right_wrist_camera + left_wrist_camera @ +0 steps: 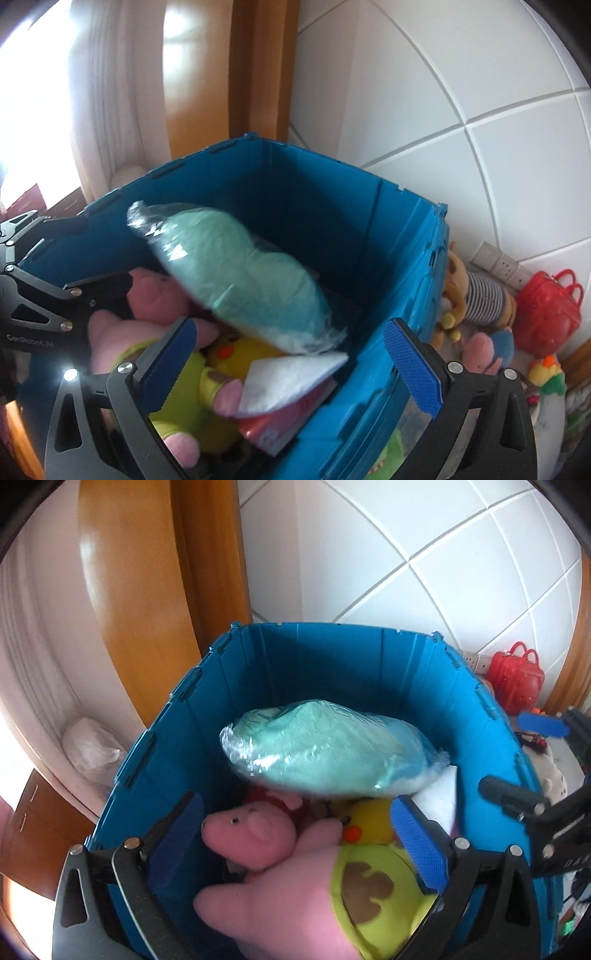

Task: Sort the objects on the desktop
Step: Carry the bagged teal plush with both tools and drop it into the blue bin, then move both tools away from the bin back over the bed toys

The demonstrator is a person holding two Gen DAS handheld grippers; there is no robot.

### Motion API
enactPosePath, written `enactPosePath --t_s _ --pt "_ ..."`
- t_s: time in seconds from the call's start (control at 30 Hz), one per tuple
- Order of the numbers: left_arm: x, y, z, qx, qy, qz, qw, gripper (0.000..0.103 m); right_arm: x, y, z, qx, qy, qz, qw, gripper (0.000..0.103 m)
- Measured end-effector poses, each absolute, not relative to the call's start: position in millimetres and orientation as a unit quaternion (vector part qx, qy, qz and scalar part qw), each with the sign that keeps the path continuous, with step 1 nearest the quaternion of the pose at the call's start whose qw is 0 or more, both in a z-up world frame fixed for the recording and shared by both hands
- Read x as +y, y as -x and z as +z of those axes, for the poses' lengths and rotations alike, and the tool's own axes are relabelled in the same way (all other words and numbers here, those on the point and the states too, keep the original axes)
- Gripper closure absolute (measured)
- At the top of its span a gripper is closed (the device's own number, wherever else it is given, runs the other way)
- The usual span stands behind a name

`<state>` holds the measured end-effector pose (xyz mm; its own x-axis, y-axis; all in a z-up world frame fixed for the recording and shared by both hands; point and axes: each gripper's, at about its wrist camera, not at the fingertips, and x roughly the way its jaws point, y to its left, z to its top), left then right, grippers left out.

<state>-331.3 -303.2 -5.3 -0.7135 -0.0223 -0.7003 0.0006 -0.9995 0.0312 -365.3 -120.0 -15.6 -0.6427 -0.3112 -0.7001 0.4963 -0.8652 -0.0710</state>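
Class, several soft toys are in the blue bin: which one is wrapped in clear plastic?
The mint-green soft toy, uppermost in the blue bin. The pink and yellow toys beneath it are unwrapped.

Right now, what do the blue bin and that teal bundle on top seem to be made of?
Bin: looks like rigid moulded plastic, smooth with a slight sheen, with ribbed walls and hinge notches along the rim. Teal bundle: seems soft fabric or plush inside a thin clear plastic wrap, which shows crinkles and glare.

Home: tiled wall (424,554), toy-filled crate (332,657)
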Motion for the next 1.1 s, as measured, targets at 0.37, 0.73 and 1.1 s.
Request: enactPosePath --t_s 0.37,0.73,1.1 --pt "-276.0 257.7 4.9 -0.002 -0.333 -0.943 0.002 0.000 -86.3 279.8 -3.5 0.105 -0.323 -0.911 0.233 0.001" --pt "-214.6 211.5 -2.2 0.009 -0.312 -0.950 0.009 0.000 -10.9 224.6 -16.3 0.083 -0.325 -0.927 0.169 0.001" --pt "-91.2 156.3 0.1 -0.005 -0.293 -0.954 -0.058 0.000 118.1 166.5 -28.4 0.055 -0.330 -0.934 0.125 0.001"
